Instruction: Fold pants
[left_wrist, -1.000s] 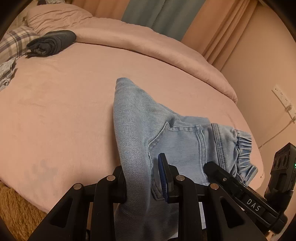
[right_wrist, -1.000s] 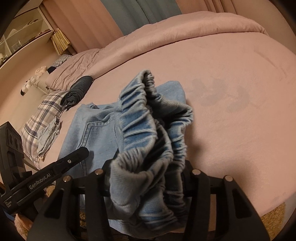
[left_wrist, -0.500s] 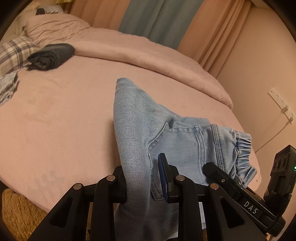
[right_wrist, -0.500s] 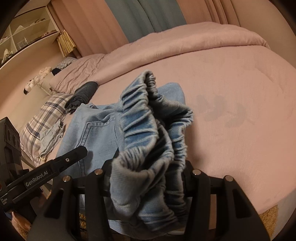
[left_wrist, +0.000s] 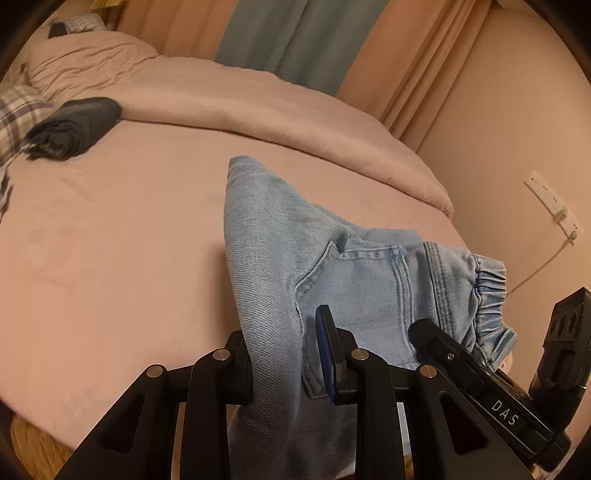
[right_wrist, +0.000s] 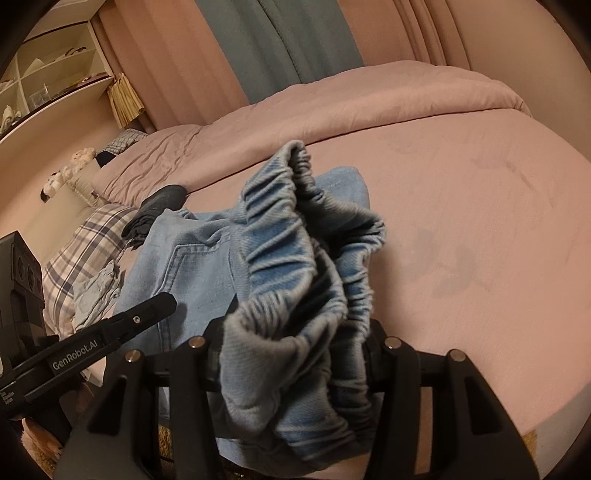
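Light blue denim pants (left_wrist: 354, 266) hang between both grippers above the pink bed (left_wrist: 110, 236). My left gripper (left_wrist: 284, 365) is shut on a fold of the pants leg fabric, which rises to a peak ahead. My right gripper (right_wrist: 295, 354) is shut on the bunched elastic waistband (right_wrist: 295, 258), which fills the space between its fingers. A back pocket (right_wrist: 192, 266) of the pants shows to the left in the right wrist view. Each gripper appears at the edge of the other's view.
A rolled dark garment (left_wrist: 74, 127) lies at the far left of the bed beside a plaid pillow (right_wrist: 85, 251). A pink duvet (left_wrist: 258, 107) is heaped along the far side. Curtains (right_wrist: 266, 44), a shelf unit (right_wrist: 44, 77) and a wall socket (left_wrist: 554, 199) surround the bed.
Both grippers have risen with the pants; the bed sits lower and farther in both views. Both grips are unchanged.
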